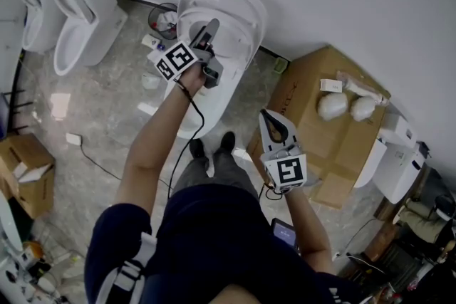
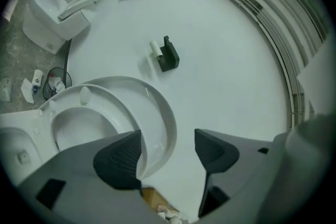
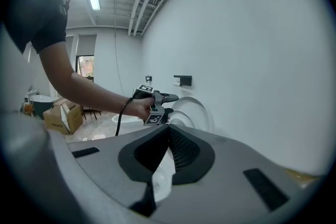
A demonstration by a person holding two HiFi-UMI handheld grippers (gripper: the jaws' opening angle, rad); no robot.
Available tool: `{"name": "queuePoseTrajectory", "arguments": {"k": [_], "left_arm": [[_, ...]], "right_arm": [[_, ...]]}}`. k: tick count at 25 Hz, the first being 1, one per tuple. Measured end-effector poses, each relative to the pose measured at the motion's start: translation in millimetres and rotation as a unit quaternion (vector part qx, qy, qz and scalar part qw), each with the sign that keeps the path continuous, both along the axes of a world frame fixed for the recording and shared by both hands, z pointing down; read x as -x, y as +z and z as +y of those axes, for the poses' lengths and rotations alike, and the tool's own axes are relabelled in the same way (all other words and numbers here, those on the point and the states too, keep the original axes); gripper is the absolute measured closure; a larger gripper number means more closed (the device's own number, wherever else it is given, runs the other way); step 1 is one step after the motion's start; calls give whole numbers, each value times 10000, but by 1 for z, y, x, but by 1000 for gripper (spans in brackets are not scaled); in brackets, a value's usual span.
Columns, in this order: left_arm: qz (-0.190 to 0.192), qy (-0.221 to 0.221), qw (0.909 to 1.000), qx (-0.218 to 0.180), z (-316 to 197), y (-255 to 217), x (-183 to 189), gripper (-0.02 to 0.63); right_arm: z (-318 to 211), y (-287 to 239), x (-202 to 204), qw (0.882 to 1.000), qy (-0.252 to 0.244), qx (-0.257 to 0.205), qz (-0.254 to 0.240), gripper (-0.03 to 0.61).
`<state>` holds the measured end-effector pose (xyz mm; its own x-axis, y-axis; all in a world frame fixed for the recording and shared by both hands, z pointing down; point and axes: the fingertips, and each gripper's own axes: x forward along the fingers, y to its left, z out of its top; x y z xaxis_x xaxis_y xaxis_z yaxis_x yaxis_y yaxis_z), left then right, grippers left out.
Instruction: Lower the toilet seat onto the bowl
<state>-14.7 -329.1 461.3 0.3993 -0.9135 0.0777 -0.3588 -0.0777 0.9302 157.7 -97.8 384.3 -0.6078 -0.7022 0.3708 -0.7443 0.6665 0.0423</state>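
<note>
The white toilet's seat (image 1: 239,21) and lid stand raised against the wall above the bowl (image 1: 231,82). My left gripper (image 1: 211,29) is up at their near edge and is open. In the left gripper view the seat ring (image 2: 97,96) lies inside the lid (image 2: 164,118), and the lid's rim sits in the gap of the left gripper (image 2: 168,152), right by the left pad (image 2: 122,157). My right gripper (image 1: 268,116) hangs shut and empty, lower right of the bowl. Its view shows the right gripper's (image 3: 168,140) pads meeting, with the left gripper (image 3: 167,97) at the seat (image 3: 198,110) beyond.
Two more toilets (image 1: 82,25) stand at the back left, and a waste bin (image 1: 165,19) beside the toilet. A cardboard box (image 1: 320,146) with wrapped white items is at the right. A small box (image 1: 28,171) and a cable lie on the floor. A paper holder (image 2: 169,55) hangs on the wall.
</note>
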Motion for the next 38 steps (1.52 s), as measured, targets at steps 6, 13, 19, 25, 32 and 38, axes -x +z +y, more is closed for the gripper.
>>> {"name": "queuePoseTrajectory", "arguments": {"k": [6,13,19,25,32,38], "left_arm": [[408,-73,9989,215,-20,17,-2,292],[708,-116,9964,440,-41,33,-6,296],[1018,-184,9924,670,-53,47,-12,296],[1238,-283,9882,856,-61,60,-15,299],[1271,-317,9866,971,-69,66,-17,309],[1270,-388,9846,1135,-73,74,-18,333]], "right_arm": [[-5,7,-7,9999,73,85,-18,558],[-7,17,-12,9998,112,188,-37,558],[-11,23,-21,9994,193,272,-72,558],[-12,29,-26,9992,228,333,-77,558],[-11,33,-29,9990,233,361,-143,557],[-13,35,-34,9987,267,419,-144,557]]}}
